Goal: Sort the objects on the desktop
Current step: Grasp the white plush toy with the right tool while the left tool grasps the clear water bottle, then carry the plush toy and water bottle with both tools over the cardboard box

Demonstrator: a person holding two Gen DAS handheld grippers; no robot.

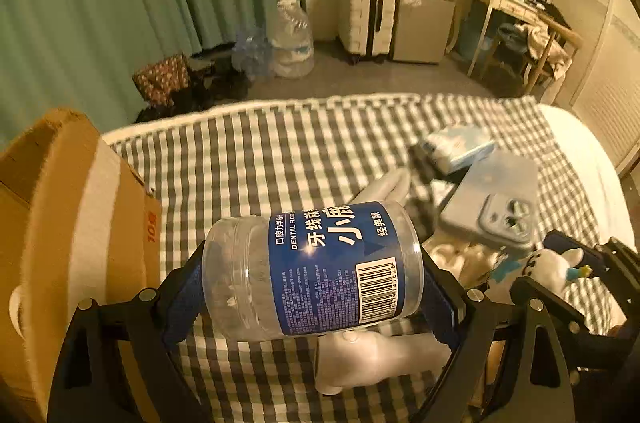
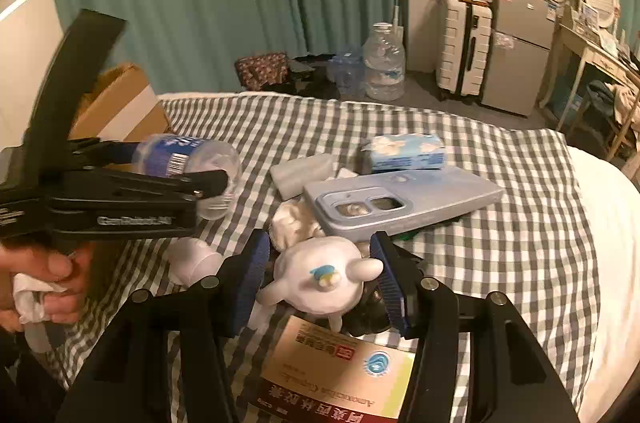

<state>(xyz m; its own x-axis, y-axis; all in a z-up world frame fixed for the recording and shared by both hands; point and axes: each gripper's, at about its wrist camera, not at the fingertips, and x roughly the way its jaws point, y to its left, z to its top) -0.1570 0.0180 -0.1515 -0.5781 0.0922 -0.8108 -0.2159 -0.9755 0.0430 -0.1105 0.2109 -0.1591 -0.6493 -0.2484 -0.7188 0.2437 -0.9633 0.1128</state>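
While the grey-and-white checked bed [image 1: 280, 151] carries the clutter, the brown cardboard box [image 1: 80, 207] stands just left of the left hand-held gripper [image 1: 316, 287], which looks like the likely drop-off, though that is only a guess. Ahead and right of that hand-held gripper lies the pale blue phone case [image 1: 496, 207], with the light blue tissue pack [image 1: 460, 147] beyond it. Clamped crosswise between its blue pads is the clear plastic dental floss jar with a blue label [image 1: 320, 271], lifted clear of the bed. To finish this carry well, keep the squeeze steady, since the smooth round wall could roll or slip, and swing left over the box rim before letting go. The right hand-held gripper [image 2: 320, 279] stands spread around the small white plush toy with a blue mark [image 2: 320, 275]; whether its pads touch cannot be told. Close squarely on its soft body, above the red-and-gold medicine box [image 2: 340, 375] just beneath.
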